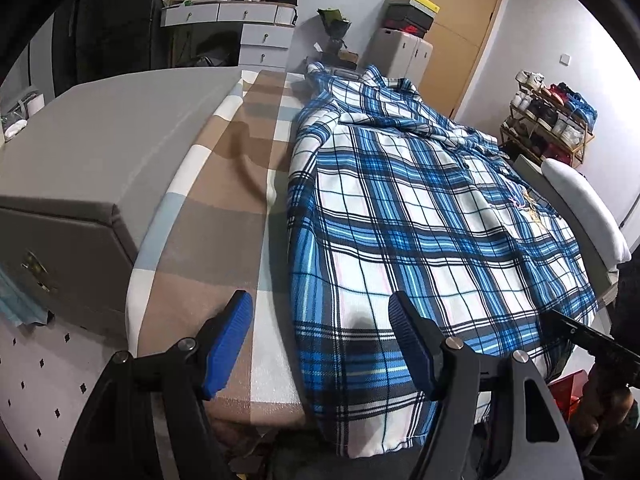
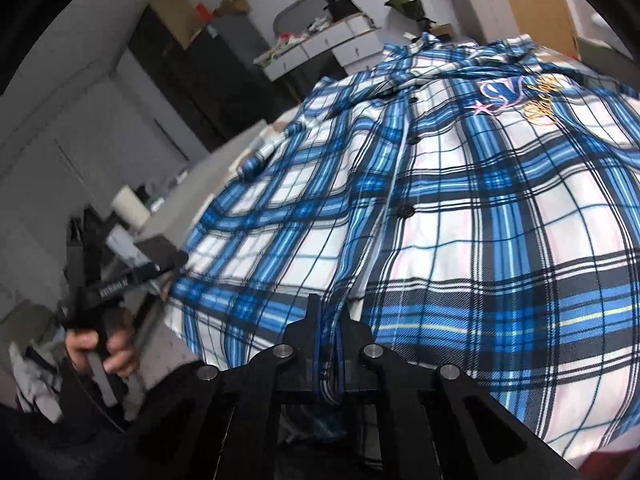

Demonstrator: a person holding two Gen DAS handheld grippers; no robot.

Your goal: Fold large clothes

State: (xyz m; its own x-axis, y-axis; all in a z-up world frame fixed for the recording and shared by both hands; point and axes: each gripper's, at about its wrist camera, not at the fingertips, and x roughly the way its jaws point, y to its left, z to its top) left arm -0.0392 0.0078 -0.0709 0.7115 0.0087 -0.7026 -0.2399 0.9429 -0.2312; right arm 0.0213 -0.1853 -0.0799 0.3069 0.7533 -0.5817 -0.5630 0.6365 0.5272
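A large blue, white and black plaid shirt [image 1: 412,220] lies spread along a narrow table covered with a beige checked cloth [image 1: 240,184], collar at the far end. My left gripper [image 1: 320,340] is open and empty above the shirt's near left hem corner. My right gripper [image 2: 328,320] is shut on the plaid shirt [image 2: 460,208], pinching its bottom hem near the button placket. An embroidered logo [image 2: 516,96] shows on the chest. The left gripper's body and the hand holding it [image 2: 108,312] show at the left of the right wrist view.
A grey box [image 1: 80,184] flanks the table on the left. A white padded chair edge [image 1: 584,208] stands at the right. White drawers [image 1: 240,16], stacked boxes [image 1: 408,16], a wooden door [image 1: 460,20] and a shoe rack [image 1: 552,120] lie beyond.
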